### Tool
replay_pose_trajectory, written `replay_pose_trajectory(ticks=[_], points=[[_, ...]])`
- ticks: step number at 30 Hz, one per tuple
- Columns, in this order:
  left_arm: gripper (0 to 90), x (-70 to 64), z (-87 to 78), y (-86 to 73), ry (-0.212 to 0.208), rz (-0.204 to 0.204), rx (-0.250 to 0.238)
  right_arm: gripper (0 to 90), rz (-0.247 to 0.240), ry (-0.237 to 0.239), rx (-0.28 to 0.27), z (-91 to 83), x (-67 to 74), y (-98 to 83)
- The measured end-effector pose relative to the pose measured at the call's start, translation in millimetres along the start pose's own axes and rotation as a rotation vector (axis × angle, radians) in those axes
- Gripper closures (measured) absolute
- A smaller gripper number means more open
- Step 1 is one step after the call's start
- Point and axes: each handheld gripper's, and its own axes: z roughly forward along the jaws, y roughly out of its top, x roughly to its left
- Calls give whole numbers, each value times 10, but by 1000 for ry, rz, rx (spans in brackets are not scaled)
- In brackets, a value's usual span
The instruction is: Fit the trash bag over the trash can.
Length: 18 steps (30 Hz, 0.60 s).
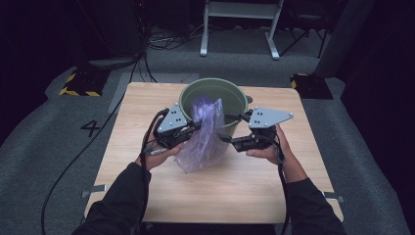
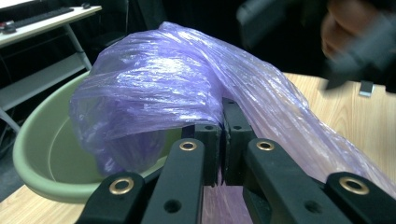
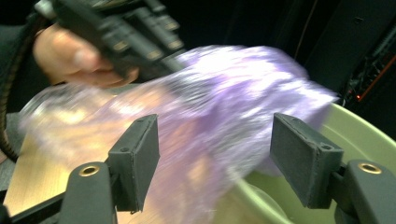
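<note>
— On the near side of the green bucket (image 1: 214, 105), at its left, what does the left gripper (image 1: 195, 126) do?

— Its jaws are closed tight on a fold of the purple plastic bag (image 1: 203, 134). The left gripper view shows the film pinched between the two pads, with the rest bulging over the bucket's rim.

— And the bag itself, where is it?

— It hangs in front of the bucket. Its top leans over the near rim and its bottom end reaches down close to the table (image 1: 215, 191), on the near side of the bucket.

— What about the right gripper (image 1: 228, 127), right of the bag?

— Its jaws stand wide; nothing is pressed between them. The bag is ahead of them, blurred.

— So which step is this?

— I think it is lining the bucket with the bag. Next, the right gripper probably needs to catch the free edge of the opening, so both can spread it over the rim.
</note>
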Motion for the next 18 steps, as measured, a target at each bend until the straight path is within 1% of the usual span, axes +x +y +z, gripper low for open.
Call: replay_pose_trajectory(ticks=[1,2,3,4,5,6,7,8,9,10,11,12,14,16,18], points=[[869,13,15,15,8,0,5,339,-5,3,11,25,28,-10],[862,21,29,28,15,0,9,349,-17,-12,27,53,56,-18],[854,29,42,38,15,-1,13,383,-29,-29,37,79,80,-28],[850,28,52,45,14,-1,19,465,-40,-34,43,99,98,-39],[843,25,60,51,19,7,24,529,-50,-46,49,117,114,-49],[829,17,67,53,21,8,26,598,-60,-72,59,139,127,-58],[821,10,70,58,22,15,30,681,-67,-80,63,156,130,-69],[805,0,69,62,28,22,29,737,-64,-81,63,167,125,-80],[781,-9,63,66,30,30,27,783,-64,-92,65,176,118,-90],[756,-16,56,68,23,36,27,826,-65,-105,62,179,113,-101],[727,-25,52,71,27,41,30,865,-62,-108,54,177,103,-110],[705,-32,46,74,36,50,35,894,-57,-122,48,172,95,-116],[673,-34,37,76,35,48,28,900,-51,-141,38,160,81,-125],[576,-24,31,75,32,23,21,900,-52,-170,43,153,68,-136],[509,-9,20,62,21,-5,9,900,-40,-181,40,147,41,-154]])
